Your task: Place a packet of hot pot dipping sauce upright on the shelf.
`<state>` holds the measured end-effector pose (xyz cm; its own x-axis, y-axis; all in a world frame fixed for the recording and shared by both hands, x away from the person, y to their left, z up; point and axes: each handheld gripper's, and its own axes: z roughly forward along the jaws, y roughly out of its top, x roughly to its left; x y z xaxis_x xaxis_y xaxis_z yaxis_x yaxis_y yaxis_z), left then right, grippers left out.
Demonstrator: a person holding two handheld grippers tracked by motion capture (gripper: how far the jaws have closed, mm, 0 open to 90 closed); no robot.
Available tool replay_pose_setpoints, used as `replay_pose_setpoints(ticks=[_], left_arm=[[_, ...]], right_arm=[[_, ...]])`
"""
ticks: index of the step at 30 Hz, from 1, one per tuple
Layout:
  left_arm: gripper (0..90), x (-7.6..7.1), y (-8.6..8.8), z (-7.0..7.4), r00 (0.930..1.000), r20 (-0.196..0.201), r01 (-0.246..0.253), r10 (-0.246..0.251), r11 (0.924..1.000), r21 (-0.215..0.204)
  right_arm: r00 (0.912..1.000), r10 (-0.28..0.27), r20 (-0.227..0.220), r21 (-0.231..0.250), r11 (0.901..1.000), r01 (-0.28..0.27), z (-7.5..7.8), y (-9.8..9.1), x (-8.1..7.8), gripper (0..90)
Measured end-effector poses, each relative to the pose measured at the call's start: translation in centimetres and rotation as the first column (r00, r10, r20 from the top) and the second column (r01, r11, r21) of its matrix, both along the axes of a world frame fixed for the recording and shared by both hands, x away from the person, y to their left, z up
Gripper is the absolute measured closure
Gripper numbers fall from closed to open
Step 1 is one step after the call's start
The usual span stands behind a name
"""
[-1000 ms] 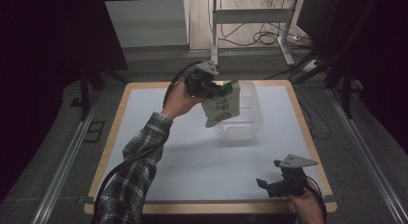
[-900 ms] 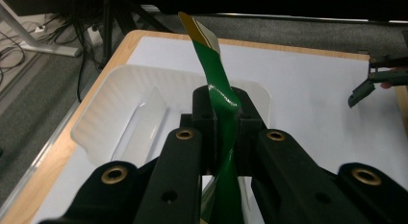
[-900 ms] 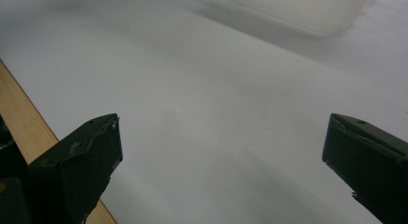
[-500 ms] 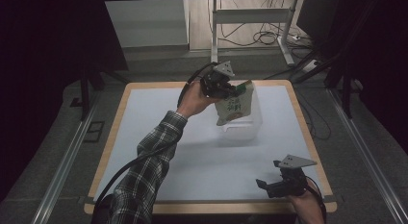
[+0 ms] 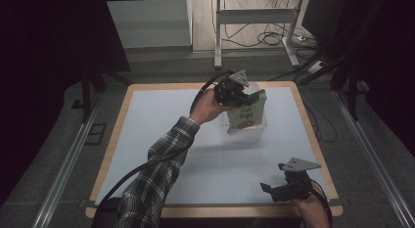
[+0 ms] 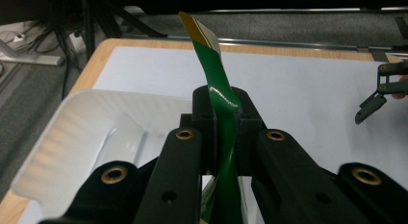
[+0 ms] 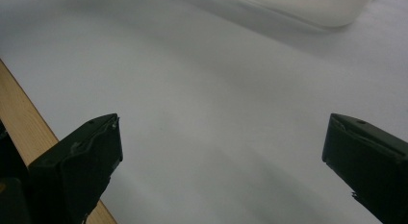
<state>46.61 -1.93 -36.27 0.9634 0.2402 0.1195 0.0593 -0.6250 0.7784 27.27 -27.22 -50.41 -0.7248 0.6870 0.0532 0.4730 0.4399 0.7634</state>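
White tabletop (image 5: 161, 140), dim room. Left claw (image 5: 243, 97) clenched on green pouch (image 5: 247, 113), poised over clear tub (image 5: 252, 131); not yet dropped in. Right claw (image 5: 274, 190) spread wide, idle near front edge. Lowering and release left.

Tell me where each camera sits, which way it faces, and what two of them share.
High view: above the near table edge, facing forward and down; both forearms, left hand-held gripper, right hand-held gripper.
Left gripper view: on that gripper, looking along jaws shut on the green packet over the bin.
Right gripper view: along open jaws at the table.
Shared: packet and bin, high and left views.
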Motion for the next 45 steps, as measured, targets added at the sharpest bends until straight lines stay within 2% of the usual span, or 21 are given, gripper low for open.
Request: replay_pose_setpoints(ticks=[10,17,19,22,25,30,32,37,45], left_arm=[[83.9,-0.4,-1.4,-1.8,0.9991,-0.031,0.030,-0.029,0.9988,0.039],[83.8,-0.7,-1.8,-3.0,0.9972,-0.066,0.039,-0.036,0.9984,0.041],[83.6,-0.8,-1.8,-3.4,0.9963,-0.077,0.042,-0.039,0.9984,0.039],[83.2,-0.8,-1.6,-3.8,0.9926,-0.112,0.047,-0.046,0.9988,0.010],[82.4,-0.9,-1.6,-4.0,0.9922,-0.117,0.047,-0.044,0.9987,0.020],[77.7,-0.9,-1.5,-4.1,0.9915,-0.122,0.043,-0.043,0.9991,-0.002],[76.5,-0.9,-1.4,-4.0,0.9883,-0.143,0.049,-0.054,0.9981,-0.038],[66.5,-1.1,-1.5,-4.0,0.9900,-0.134,0.042,-0.045,0.9987,-0.029],[42.7,-1.4,-1.1,-3.6,0.9914,-0.130,0.008,-0.017,0.9979,-0.064]], right_arm=[[1.0000,0.001,0.001,-0.015,0.9999,-0.001,-0.1,0.1,0.0,0.4],[1.0000,0.002,0.000,-0.020,0.9998,-0.002,-0.1,0.1,0.0,0.4],[1.0000,0.002,-0.002,-0.022,0.9998,-0.002,-0.1,0.1,0.0,0.4],[1.0000,0.002,-0.002,-0.028,0.9996,-0.002,-0.2,0.2,0.0,0.5],[1.0000,0.002,-0.002,-0.031,0.9995,-0.002,-0.2,0.2,0.0,0.5],[1.0000,0.003,-0.003,-0.036,0.9993,-0.003,-0.2,0.3,0.0,0.5],[1.0000,0.003,-0.003,-0.038,0.9993,-0.003,-0.2,0.3,0.0,0.5],[1.0000,0.003,-0.005,-0.040,0.9992,-0.003,-0.3,0.3,0.0,0.5],[1.0000,0.001,-0.010,-0.046,0.9989,-0.002,-0.3,0.3,0.0,0.5]])
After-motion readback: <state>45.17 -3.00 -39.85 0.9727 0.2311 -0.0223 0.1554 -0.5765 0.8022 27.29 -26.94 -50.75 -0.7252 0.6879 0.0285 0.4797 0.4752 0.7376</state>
